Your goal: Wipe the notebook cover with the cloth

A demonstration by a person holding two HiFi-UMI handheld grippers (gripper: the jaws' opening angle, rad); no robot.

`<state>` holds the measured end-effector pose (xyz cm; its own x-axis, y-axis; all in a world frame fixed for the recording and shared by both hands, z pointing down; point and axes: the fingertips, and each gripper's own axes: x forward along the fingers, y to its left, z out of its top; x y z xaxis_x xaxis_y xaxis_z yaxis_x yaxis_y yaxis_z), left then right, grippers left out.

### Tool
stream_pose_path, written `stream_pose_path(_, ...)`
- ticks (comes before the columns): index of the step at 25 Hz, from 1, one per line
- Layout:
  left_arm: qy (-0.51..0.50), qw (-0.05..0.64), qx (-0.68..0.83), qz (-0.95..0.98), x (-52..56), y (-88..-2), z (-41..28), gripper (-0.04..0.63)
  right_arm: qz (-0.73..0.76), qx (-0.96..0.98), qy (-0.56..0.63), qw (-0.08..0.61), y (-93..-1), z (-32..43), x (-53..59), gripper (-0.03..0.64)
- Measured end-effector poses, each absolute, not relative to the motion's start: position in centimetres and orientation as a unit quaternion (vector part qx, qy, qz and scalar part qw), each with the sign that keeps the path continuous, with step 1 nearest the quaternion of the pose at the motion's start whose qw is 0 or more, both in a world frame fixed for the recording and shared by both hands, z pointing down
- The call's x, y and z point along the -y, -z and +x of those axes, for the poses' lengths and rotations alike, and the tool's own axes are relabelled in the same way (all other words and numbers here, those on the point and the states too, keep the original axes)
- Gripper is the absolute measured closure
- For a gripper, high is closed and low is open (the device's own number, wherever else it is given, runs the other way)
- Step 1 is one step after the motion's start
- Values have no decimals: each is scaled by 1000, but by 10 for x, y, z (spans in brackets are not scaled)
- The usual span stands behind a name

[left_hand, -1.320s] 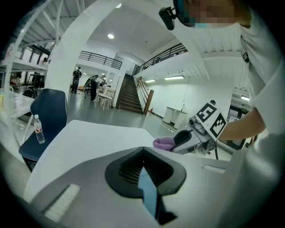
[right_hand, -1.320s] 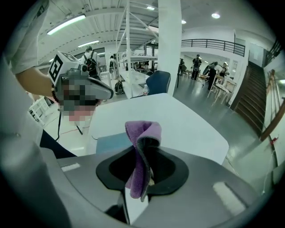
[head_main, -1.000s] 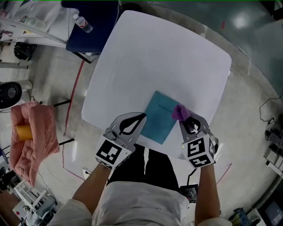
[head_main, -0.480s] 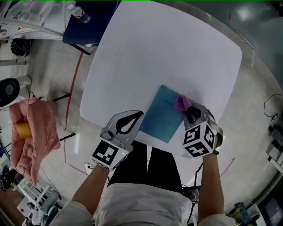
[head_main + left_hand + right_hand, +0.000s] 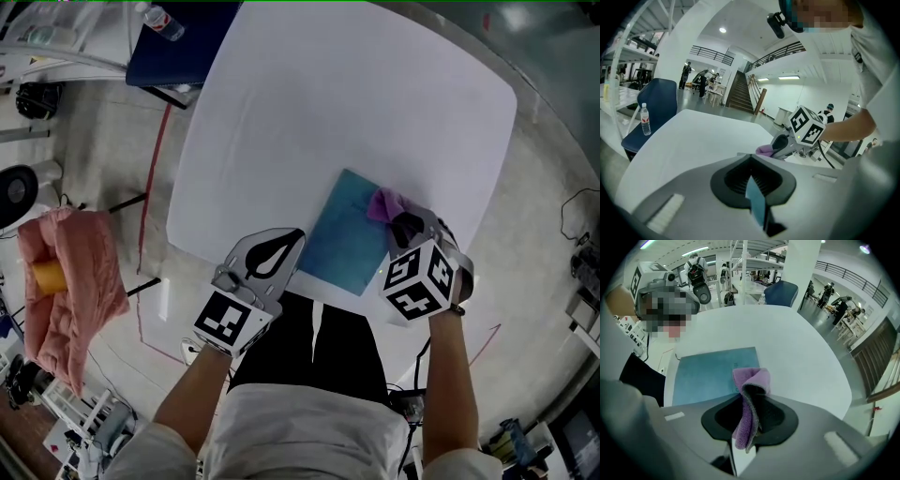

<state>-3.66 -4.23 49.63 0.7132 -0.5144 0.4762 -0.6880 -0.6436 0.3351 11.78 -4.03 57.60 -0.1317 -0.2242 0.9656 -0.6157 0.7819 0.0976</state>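
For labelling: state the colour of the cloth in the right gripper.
Purple. The cloth shows clearest in the right gripper view.

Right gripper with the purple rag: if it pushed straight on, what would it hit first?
Probably the teal notebook, near its edge, the clamped cloth touching first; depth is hard to judge.

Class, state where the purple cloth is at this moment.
In the head view the purple cloth is at the right, pinched in the right gripper, over the far right corner of the teal notebook.
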Motion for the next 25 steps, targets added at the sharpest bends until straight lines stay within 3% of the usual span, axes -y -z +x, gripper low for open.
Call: stream_pose_path(25, -167, 258, 330, 893, 25, -498, -37, 595, 235, 737, -223, 593, -581, 84, -13, 518)
